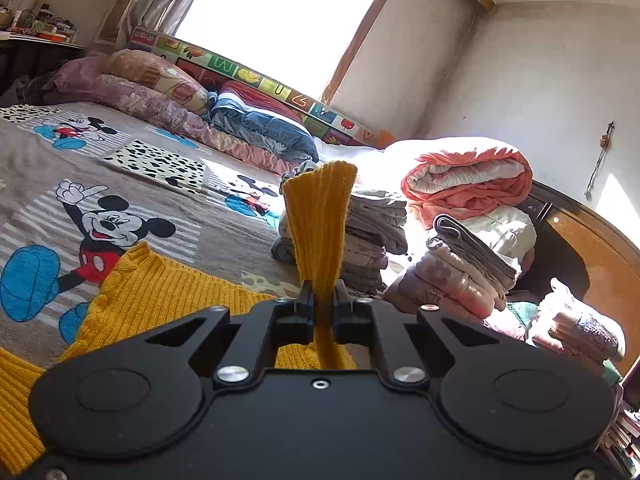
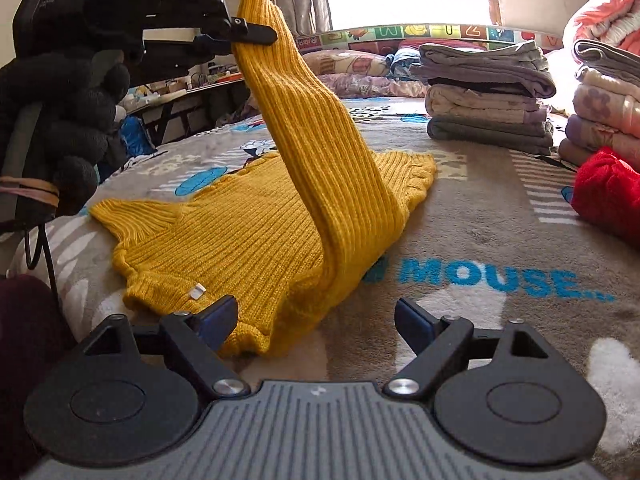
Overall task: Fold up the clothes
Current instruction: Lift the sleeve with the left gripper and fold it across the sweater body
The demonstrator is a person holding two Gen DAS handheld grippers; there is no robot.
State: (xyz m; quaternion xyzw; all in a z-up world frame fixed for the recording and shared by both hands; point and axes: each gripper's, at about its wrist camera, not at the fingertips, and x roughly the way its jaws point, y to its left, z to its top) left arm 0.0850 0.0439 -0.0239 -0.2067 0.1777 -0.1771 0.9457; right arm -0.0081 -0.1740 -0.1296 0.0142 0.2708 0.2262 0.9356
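A mustard-yellow ribbed knit sweater point(image 2: 248, 232) lies flat on the cartoon-print bed blanket point(image 2: 480, 208). One sleeve point(image 2: 312, 128) rises steeply from it, pinched near its cuff by my left gripper point(image 2: 256, 34), held in a black-gloved hand point(image 2: 68, 120). In the left wrist view that gripper point(image 1: 324, 292) is shut on the sleeve point(image 1: 320, 220), whose cuff fans out above the jaws, with the sweater body point(image 1: 160, 292) below. My right gripper point(image 2: 316, 316) is open, low over the blanket at the sweater's near hem, with nothing between its blue pads point(image 2: 218, 314).
A stack of folded grey and beige clothes point(image 2: 488, 100) stands behind the sweater, with a second folded pile point(image 2: 604, 108) to its right. A red garment point(image 2: 608, 196) lies at the right edge. Rolled quilts point(image 1: 468, 180), pillows point(image 1: 156, 76) and a wooden headboard point(image 1: 588, 248) border the bed.
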